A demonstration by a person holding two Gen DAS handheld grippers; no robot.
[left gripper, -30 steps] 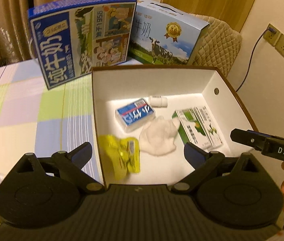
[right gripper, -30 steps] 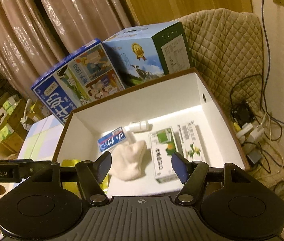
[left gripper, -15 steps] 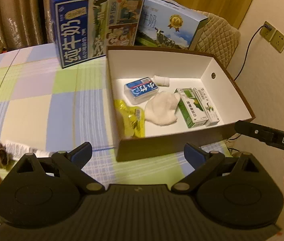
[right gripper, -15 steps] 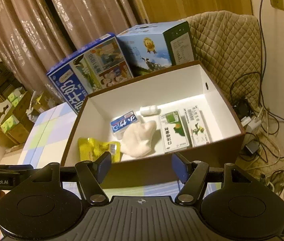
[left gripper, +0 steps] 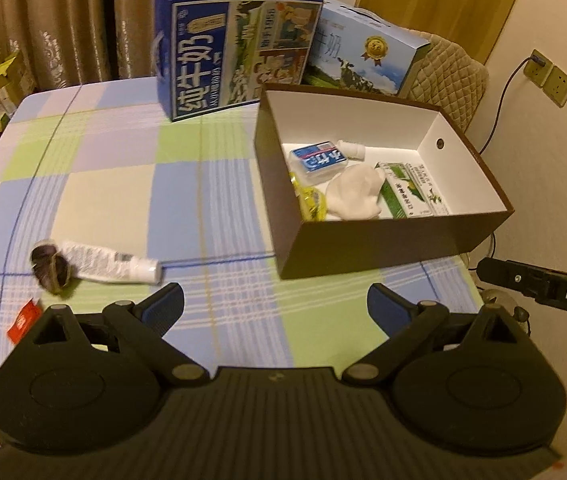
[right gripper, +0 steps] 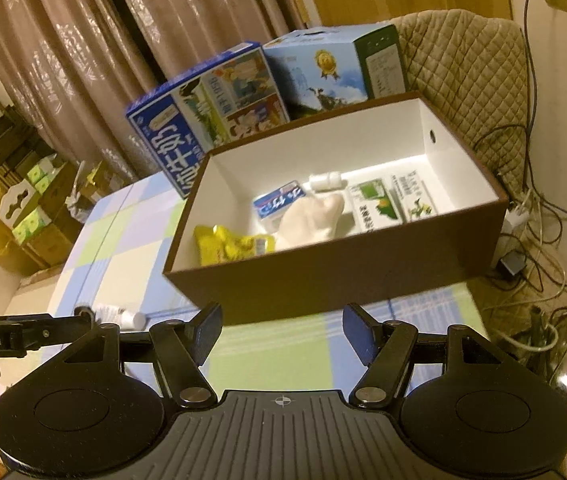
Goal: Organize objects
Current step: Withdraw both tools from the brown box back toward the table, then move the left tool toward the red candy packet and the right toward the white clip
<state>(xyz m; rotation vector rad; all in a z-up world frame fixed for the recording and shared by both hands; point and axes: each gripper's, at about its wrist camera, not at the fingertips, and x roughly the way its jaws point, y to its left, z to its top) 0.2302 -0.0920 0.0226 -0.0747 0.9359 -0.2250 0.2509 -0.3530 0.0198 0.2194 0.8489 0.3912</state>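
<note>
While both grippers are now pulled back from the brown box (left gripper: 395, 248), we see more of the table than one second ago — then the left wrist camera looked straight down into the box, and now the near wall of it stands well in front of us. Our left gripper (left gripper: 275, 304) has its fingers spread wide with nothing between them, and our right gripper (right gripper: 281, 328) is also released and empty.

Inside the box lie the yellow packet (left gripper: 310, 202), the white cloth (left gripper: 353, 196), the blue-and-white pack (left gripper: 317, 160), the small white bottle (left gripper: 352, 148) and the two green cartons (left gripper: 409, 194); these keep the same places as before. So we judge that this part is finished, and the retreat means we go to look for the next thing.

What comes newly into view is on the checked tablecloth (left gripper: 123, 168), to the left: a white tube (left gripper: 109, 266) lying on its side, a dark round object (left gripper: 52, 270) touching its end, and a small red packet (left gripper: 23, 322) near the edge. These are outside the box — probably they remain to be organized. The tube is nearest to our left gripper, so it seems the natural next target.
</note>
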